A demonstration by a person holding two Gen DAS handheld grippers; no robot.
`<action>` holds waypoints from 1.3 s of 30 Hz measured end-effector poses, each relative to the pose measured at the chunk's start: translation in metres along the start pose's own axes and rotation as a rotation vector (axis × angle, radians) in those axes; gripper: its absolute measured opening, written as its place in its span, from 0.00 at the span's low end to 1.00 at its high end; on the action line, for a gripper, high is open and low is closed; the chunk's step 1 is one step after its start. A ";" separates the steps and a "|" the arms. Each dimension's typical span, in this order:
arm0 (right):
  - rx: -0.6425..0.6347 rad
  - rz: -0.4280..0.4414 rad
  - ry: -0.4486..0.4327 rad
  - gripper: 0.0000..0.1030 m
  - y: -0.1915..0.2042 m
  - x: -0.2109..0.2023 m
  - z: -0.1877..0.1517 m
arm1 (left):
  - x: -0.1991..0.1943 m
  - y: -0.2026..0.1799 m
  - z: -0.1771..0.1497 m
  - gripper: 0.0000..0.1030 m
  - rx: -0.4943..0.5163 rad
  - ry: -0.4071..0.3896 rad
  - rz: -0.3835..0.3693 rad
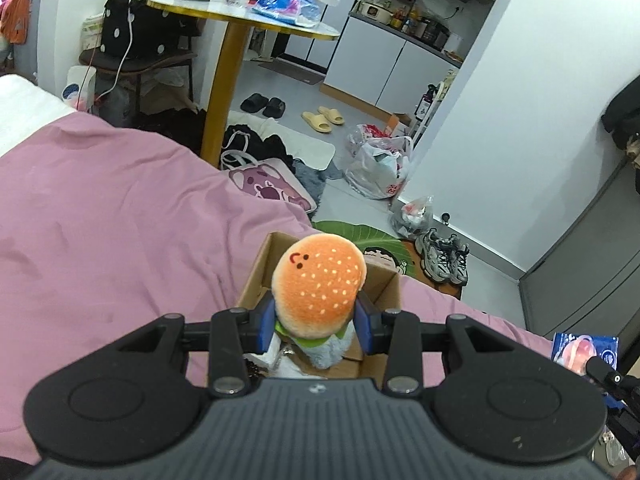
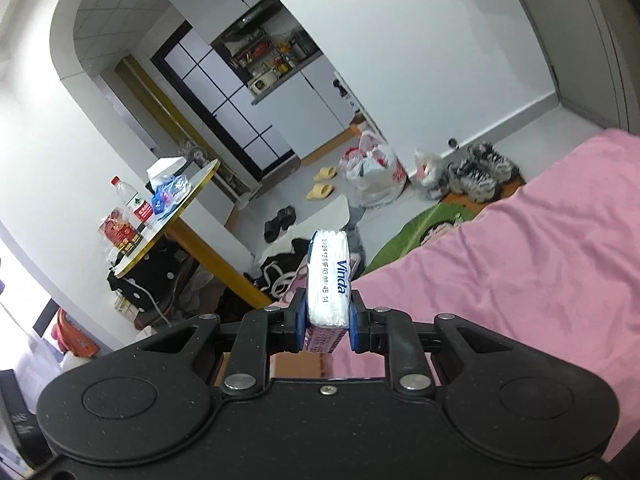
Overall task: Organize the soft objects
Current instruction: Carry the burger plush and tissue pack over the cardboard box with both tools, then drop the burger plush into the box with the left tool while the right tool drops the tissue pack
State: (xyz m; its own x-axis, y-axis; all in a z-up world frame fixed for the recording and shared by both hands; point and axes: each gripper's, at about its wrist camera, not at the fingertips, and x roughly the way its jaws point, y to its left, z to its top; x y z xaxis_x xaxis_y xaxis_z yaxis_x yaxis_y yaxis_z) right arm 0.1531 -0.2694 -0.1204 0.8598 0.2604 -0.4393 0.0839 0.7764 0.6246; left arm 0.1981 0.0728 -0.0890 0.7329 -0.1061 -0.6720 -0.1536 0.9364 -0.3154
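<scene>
My left gripper [image 1: 316, 320] is shut on a hamburger plush toy [image 1: 320, 280] with an orange bun top and a small face. It holds the toy over an open cardboard box [image 1: 384, 284] that sits on the pink bedspread [image 1: 120, 220]. My right gripper [image 2: 326, 320] is shut on a white Vinda tissue pack [image 2: 330, 276], held edge-up above the pink bedspread [image 2: 500, 260]. The same pack and part of the right gripper show at the right edge of the left wrist view [image 1: 584, 350].
A round gold-edged table [image 1: 240, 16] with a bottle and bags stands past the bed. The floor holds slippers [image 1: 322, 118], plastic bags [image 1: 380, 164], sneakers [image 1: 444, 256], a pink tote [image 1: 272, 184] and a green mat [image 1: 360, 236]. White cabinets [image 1: 380, 60] stand beyond.
</scene>
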 end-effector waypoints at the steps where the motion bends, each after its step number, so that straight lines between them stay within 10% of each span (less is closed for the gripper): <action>1: -0.006 -0.002 0.006 0.19 0.003 0.002 0.000 | 0.003 0.001 0.000 0.38 -0.006 0.006 0.001; 31: -0.119 0.042 0.146 0.20 0.075 0.076 -0.018 | 0.089 0.011 -0.017 0.39 -0.129 0.194 -0.078; 39: -0.120 0.044 0.169 0.20 0.082 0.093 -0.022 | 0.102 0.010 -0.018 0.64 -0.122 0.229 -0.109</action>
State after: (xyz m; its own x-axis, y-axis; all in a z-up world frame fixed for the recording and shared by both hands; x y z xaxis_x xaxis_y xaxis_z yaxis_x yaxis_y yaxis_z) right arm 0.2291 -0.1685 -0.1243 0.7636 0.3805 -0.5216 -0.0213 0.8223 0.5687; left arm 0.2589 0.0652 -0.1725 0.5823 -0.2898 -0.7595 -0.1709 0.8698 -0.4629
